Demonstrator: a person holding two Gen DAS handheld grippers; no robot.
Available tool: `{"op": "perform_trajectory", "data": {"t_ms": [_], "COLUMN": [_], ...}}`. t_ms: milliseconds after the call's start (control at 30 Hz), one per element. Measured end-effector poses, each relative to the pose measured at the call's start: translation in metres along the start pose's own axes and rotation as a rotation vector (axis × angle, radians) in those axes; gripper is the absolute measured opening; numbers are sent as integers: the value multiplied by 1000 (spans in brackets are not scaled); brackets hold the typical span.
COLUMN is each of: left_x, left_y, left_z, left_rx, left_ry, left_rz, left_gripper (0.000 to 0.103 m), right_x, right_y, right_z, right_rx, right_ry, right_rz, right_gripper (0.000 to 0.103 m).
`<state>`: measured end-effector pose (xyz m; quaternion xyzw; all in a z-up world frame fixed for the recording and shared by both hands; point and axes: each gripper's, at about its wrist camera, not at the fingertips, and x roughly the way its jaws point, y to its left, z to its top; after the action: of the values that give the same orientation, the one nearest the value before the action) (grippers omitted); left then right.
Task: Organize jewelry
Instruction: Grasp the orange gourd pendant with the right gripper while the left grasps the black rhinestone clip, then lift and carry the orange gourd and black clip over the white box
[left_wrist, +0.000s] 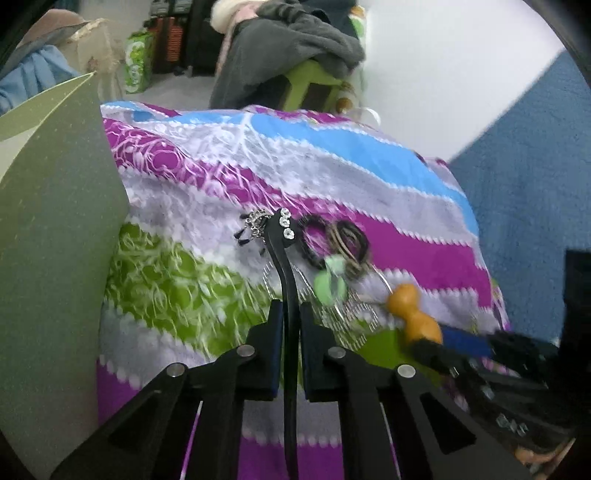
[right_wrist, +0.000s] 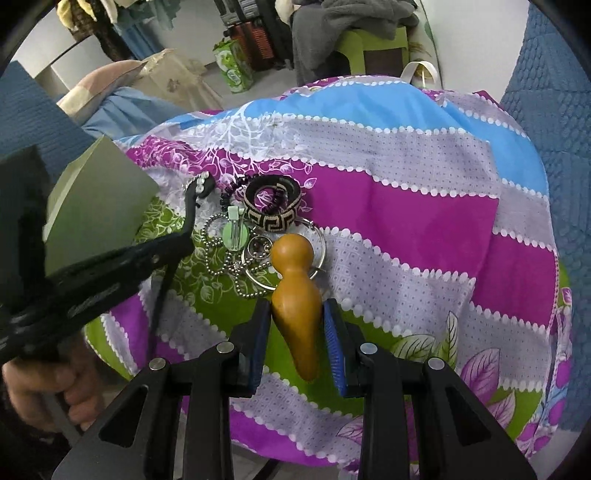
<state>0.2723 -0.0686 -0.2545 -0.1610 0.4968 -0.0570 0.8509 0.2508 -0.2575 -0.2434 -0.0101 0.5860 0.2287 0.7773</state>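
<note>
While your left gripper clenches its jaws on the black hair clip, your right gripper grasps the orange wooden piece, both just beside the jewelry pile on the patterned cloth.

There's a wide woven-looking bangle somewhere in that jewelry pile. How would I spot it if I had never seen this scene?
Start at the bright striped bedsheet, then find the jewelry pile at its middle, just past the orange wooden piece. The bangle lies at the pile's far end, a broad black and tan band with a square key pattern, unlike the thin silver hoops and ball chain beside it.
</note>
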Motion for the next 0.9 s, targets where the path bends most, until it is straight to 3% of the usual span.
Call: {"op": "perform_trajectory", "data": {"t_ms": [400, 633, 900], "left_x": [-20, -46, -84], "left_y": [2, 12, 5], "left_z": [-30, -22, -10], "left_rx": [34, -14, -10], "left_ry": [53, 3, 6], "left_rz": [6, 16, -17], "left_gripper": [5, 5, 5], "right_x": [1, -20, -55], "right_y": [13, 28, 31], "right_z": [-21, -27, -18], "right_rx": [122, 134, 171], "right_ry": [12, -40, -92], "right_rz": [-94, -102, -142], "right_gripper": [26, 26, 26]}}
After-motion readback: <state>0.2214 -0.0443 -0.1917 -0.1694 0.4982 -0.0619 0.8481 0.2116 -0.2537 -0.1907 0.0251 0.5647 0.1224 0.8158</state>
